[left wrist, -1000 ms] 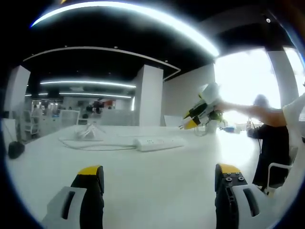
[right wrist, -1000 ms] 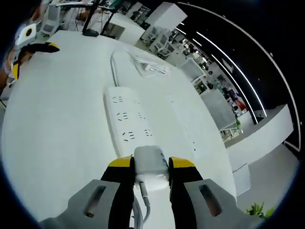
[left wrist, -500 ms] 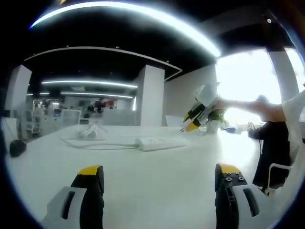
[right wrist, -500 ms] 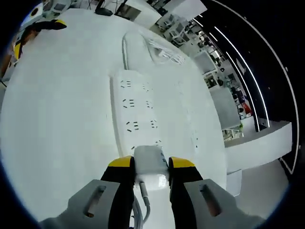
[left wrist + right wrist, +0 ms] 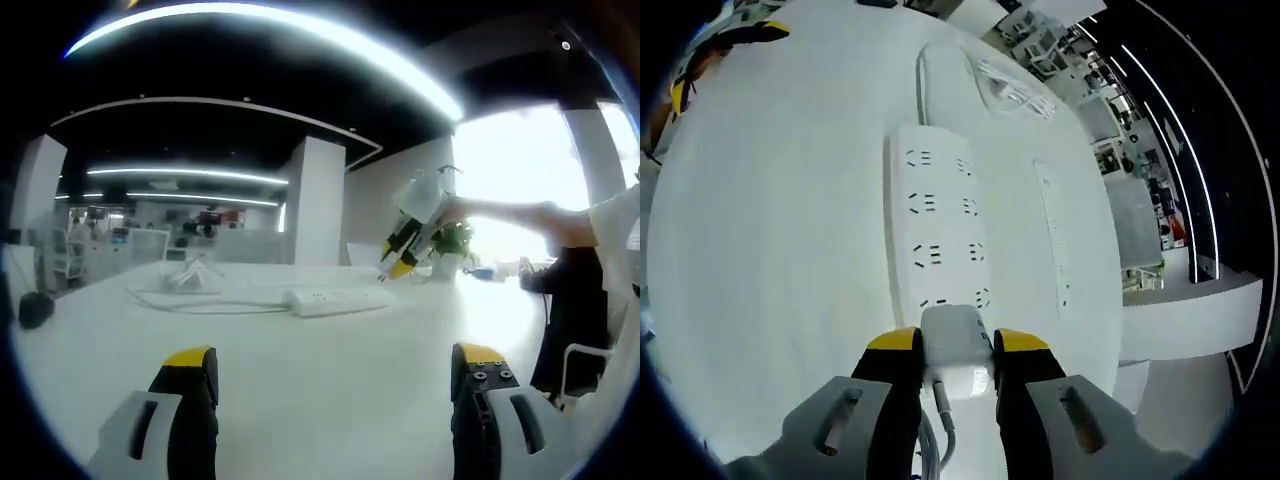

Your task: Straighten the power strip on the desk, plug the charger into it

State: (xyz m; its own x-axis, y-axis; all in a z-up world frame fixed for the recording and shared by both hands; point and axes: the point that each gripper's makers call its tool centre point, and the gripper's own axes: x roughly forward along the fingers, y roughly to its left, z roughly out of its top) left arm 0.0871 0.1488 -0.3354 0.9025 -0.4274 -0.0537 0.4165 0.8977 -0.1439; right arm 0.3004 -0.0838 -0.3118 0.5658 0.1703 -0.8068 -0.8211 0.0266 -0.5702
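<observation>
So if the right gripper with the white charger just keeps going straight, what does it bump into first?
Probably the power strip. The right gripper holds the charger just over the strip's near end, so the charger would touch there first, though the gap is hard to judge.

Bare table [image 5: 330, 380] lies open ahead of the left hand-held gripper [image 5: 330, 385]; farther on, the power strip [image 5: 333, 298] and its looped cable [image 5: 190, 302] obstruct, the right hand-held gripper [image 5: 400, 250] above.
</observation>
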